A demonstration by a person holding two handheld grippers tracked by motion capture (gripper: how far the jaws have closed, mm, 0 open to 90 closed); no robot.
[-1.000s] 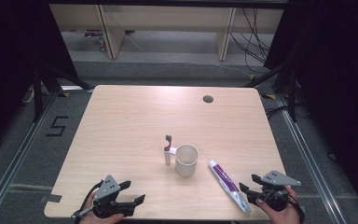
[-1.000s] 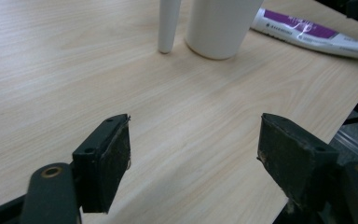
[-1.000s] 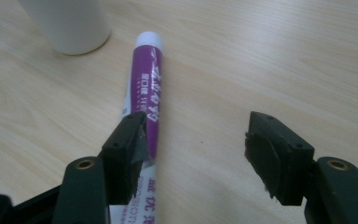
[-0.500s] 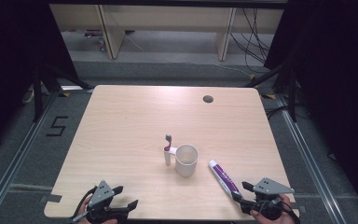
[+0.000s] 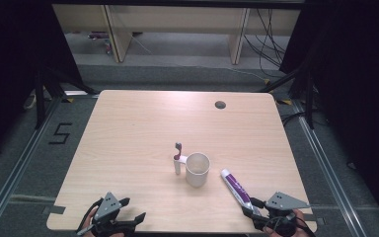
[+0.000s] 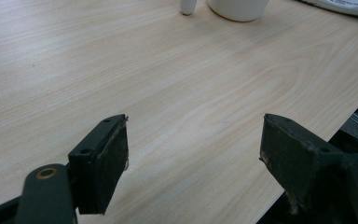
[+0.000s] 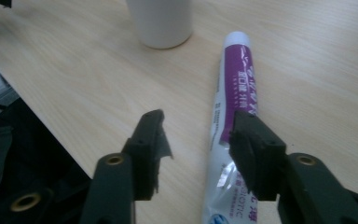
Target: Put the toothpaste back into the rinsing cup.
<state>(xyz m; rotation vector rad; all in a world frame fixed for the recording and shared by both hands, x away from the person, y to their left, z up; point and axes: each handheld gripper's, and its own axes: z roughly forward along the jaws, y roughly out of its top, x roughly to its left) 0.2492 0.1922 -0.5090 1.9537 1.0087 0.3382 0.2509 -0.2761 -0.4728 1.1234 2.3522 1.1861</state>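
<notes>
A white mug stands mid-table, also seen close up. A white and purple toothbrush stands upright just left of it. To the mug's right lies a white and purple toothpaste tube, cap end toward the mug. My right gripper sits at the tube's tail by the near edge. In the right gripper view its jaws have just been closing. They are still open, and the tube runs under the right jaw, not pinched. My left gripper is open over bare wood.
The wooden table has a round cable hole near its far right. The near table edge runs just under both grippers. Desk legs and cables stand on the floor beyond the far edge.
The right gripper has slid back toward the near edge and a little left, onto the tube's tail, and its jaws stand narrower. The left gripper has barely shifted.
</notes>
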